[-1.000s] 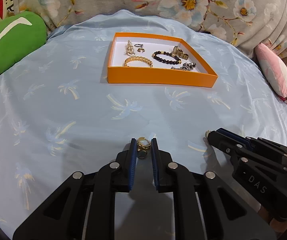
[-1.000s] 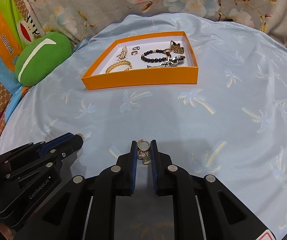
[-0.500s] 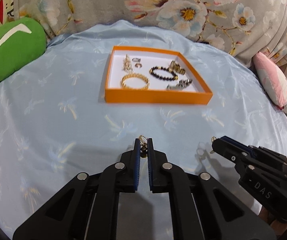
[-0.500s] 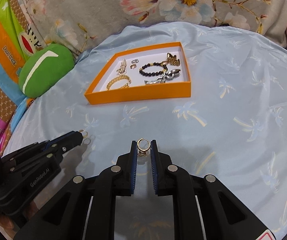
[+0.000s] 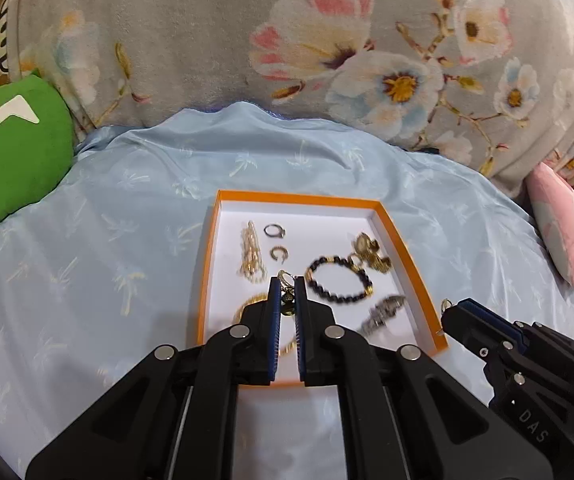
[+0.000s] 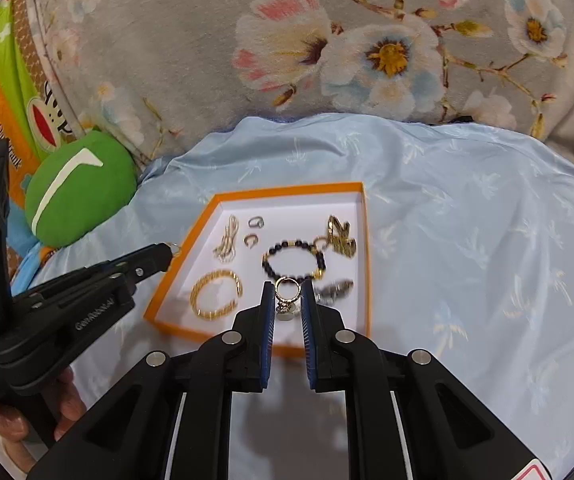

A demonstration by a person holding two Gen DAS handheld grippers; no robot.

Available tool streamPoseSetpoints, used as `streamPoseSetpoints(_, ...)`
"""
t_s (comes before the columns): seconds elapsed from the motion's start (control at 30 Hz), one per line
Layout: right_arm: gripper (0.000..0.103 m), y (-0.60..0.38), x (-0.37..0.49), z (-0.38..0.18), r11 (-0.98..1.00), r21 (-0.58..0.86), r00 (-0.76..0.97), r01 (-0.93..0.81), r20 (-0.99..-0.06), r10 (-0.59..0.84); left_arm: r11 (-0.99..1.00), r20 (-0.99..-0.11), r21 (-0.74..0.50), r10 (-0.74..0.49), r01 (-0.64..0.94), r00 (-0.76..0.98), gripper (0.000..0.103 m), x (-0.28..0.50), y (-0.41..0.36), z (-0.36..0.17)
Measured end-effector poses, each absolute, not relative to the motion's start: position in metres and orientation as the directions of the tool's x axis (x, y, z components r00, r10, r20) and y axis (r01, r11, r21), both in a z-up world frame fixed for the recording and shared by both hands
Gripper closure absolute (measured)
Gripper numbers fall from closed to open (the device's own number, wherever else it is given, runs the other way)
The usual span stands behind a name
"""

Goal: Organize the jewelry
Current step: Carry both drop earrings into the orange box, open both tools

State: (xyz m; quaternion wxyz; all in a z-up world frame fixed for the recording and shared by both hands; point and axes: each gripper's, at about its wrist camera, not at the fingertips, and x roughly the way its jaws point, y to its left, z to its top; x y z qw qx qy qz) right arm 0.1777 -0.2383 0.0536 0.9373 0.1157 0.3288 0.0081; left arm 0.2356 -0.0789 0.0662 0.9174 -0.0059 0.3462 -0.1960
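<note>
At six o'clock in the left wrist view, the left gripper [image 5: 287, 284] is clamped on a gold hoop earring with a dark charm [image 5: 286, 299], held over the near part of the orange tray [image 5: 204, 276]. At four o'clock there, the right gripper [image 5: 449, 307] reaches in by the tray's near right corner. In the right wrist view, the right gripper pinches a second gold hoop earring with a pale charm [image 6: 287, 296] at six o'clock, over the tray's near half, with the left gripper's tip at nine o'clock near the tray's left wall. Inside the tray, nearest lie a gold chain bracelet [image 6: 216, 294] and a blurred silver piece [image 6: 335, 289]; beyond them a dark beaded bracelet [image 6: 293, 257]. Farther back rest a pale gold cluster [image 6: 227, 242], a small gold cuff ring [image 6: 251, 239], a silver ring [image 6: 256, 222] and a gold ornament [image 6: 339, 234]. The tray sits on a light blue cloth [image 6: 467, 220]. A green cushion [image 6: 81, 188] lies at ten o'clock and a floral blanket [image 6: 327, 40] fills twelve o'clock.
</note>
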Motion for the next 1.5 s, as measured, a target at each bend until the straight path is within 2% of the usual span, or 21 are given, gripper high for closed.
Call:
streamPoseSetpoints(0.27, 0.091, -0.243, 0.238, 0.030, 0.972, 0.228, 0.753, 0.057, -0.649, 0.108, 0.923, -0.672, -0.139, -0.354, 0.358, 0.650, 0.097, 0.283, -0.102, 0.040)
streamPoseSetpoints(0.6, 0.090, -0.238, 0.269, 0.007, 0.979, 0.201, 0.717, 0.043, -0.688, 0.110, 0.929, -0.711, -0.127, -0.329, 0.347, 0.621, 0.097, 0.310, -0.107, 0.015)
streamPoseSetpoints(1.17, 0.089, -0.239, 0.267, 0.006, 0.981, 0.187, 0.749, 0.045, -0.656, 0.091, 0.939, -0.696, -0.114, -0.308, 0.323, 0.649, 0.095, 0.309, -0.102, 0.016)
streamPoseSetpoints(1.5, 0.089, -0.247, 0.208, 0.006, 0.975, 0.196, 0.768, 0.102, -0.639, 0.048, 0.947, -0.656, -0.108, -0.298, 0.304, 0.693, 0.095, 0.269, -0.080, 0.021)
